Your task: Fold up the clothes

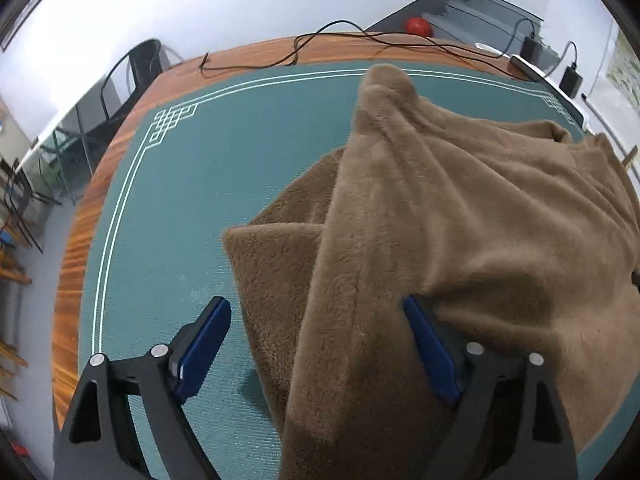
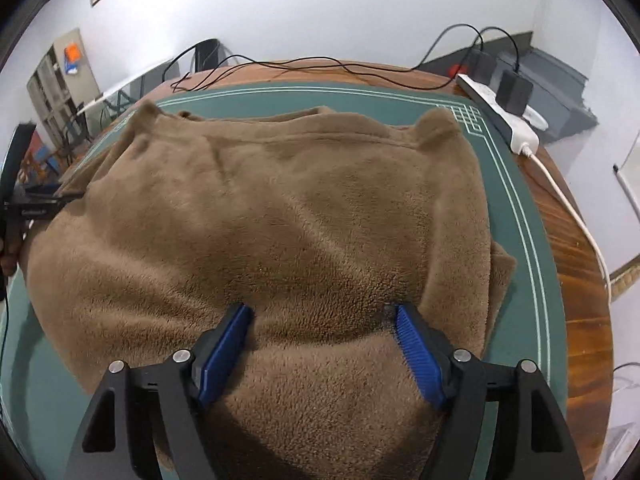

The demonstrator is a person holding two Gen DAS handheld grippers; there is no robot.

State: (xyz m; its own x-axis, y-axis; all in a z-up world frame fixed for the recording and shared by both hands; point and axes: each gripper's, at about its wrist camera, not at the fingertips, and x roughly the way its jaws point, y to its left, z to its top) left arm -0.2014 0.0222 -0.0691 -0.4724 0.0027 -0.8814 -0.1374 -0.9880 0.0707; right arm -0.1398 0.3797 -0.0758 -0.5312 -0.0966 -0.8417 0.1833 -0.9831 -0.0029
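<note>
A brown fleece garment (image 1: 460, 216) lies spread on the green mat (image 1: 200, 168); it also fills the right wrist view (image 2: 280, 208). In the left wrist view a sleeve runs from the far edge down between my fingers. My left gripper (image 1: 316, 312) is open, wide astride the sleeve's near part, blue pads (image 1: 204, 344) on either side. My right gripper (image 2: 320, 316) is open, its blue pads (image 2: 420, 356) resting over the garment's near hem area. The left gripper's body (image 2: 20, 184) shows at the left edge of the right wrist view.
The mat covers a round wooden table (image 1: 76, 264). Black cables (image 1: 320, 46) run along the far edge. A white power strip (image 2: 500, 116) with black chargers sits at the far right. Chairs (image 1: 132, 76) stand beyond the table's left side.
</note>
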